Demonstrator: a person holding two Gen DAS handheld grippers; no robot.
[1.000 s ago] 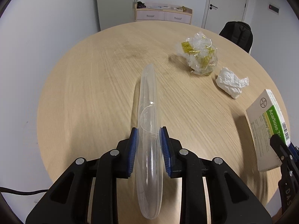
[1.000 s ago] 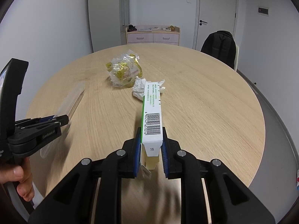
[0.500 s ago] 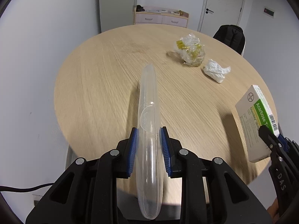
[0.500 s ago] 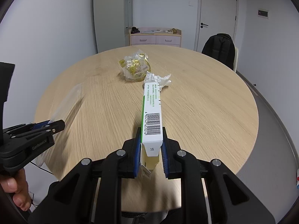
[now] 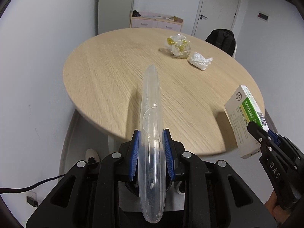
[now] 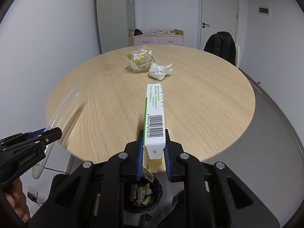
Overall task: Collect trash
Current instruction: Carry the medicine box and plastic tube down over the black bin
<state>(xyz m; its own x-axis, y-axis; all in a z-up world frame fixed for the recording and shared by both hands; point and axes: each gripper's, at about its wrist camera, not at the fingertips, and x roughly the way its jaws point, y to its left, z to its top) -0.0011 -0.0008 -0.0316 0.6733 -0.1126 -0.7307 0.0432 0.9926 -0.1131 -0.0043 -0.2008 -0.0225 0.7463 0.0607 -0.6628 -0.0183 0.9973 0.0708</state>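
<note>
The left gripper (image 5: 151, 152) is clamped by its blue pads on a long clear plastic case (image 5: 151, 133), which is held edge-on and juts forward over the near rim of the round pale wooden table (image 5: 114, 72); the right gripper (image 6: 153, 152) is closed in the same way on a white and green medicine box with a barcode (image 6: 154, 114), its far end pointing out above the tabletop. Compared with a second ago, both grippers have been drawn back from the table: the tabletop, which then filled the lower part of each view, is now seen with its near edge clear in front of the fingers, and grey floor is exposed beneath. A round black waste bin holding scraps (image 6: 144, 193) has come into sight directly under the right gripper, where none was seen before. Both grips are unchanged. Left on the table, well beyond the held items, are a crumpled clear wrapper with yellow print (image 6: 140, 59) and, touching or just beside it, a crumpled white tissue (image 6: 159, 70). The near half of the tabletop is bare. A black cable (image 5: 28, 187) runs across the floor at the left wall, and a black chair (image 6: 220, 47) stands at the far right rim
</note>
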